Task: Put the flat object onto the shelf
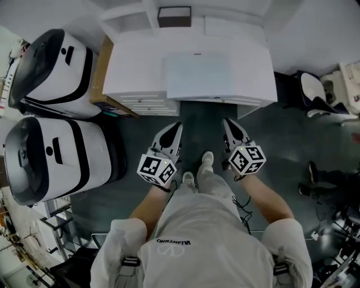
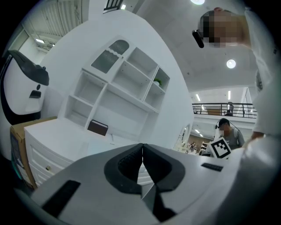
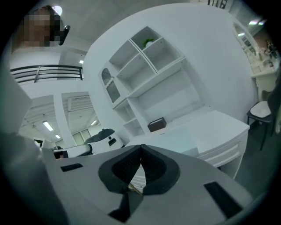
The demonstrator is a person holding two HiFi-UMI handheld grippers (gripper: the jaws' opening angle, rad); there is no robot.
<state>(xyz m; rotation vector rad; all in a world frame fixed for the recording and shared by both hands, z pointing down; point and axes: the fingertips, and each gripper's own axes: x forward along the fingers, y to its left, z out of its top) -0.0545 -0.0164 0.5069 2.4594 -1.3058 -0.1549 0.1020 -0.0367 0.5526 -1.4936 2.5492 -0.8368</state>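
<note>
A flat pale blue board (image 1: 197, 76) lies on the white desk (image 1: 135, 79), near its front edge. In the right gripper view the board (image 3: 175, 136) sits just beyond the jaws. Behind the desk rises the white shelf unit (image 2: 127, 83) with open compartments, which also fills the right gripper view (image 3: 145, 70). My left gripper (image 1: 175, 128) and right gripper (image 1: 228, 121) hover side by side over the dark floor, short of the desk's front edge and pointing at it. Both are shut and empty, with the left gripper's (image 2: 142, 149) and right gripper's (image 3: 141, 151) pads meeting.
A dark brown box (image 1: 174, 17) stands at the back of the desk under the shelves. Two large white-and-black machines (image 1: 50, 67) (image 1: 50, 157) and a cardboard box (image 1: 104, 73) crowd the left. A chair (image 1: 315, 93) stands at the right. A small plant (image 2: 156, 81) sits on an upper shelf.
</note>
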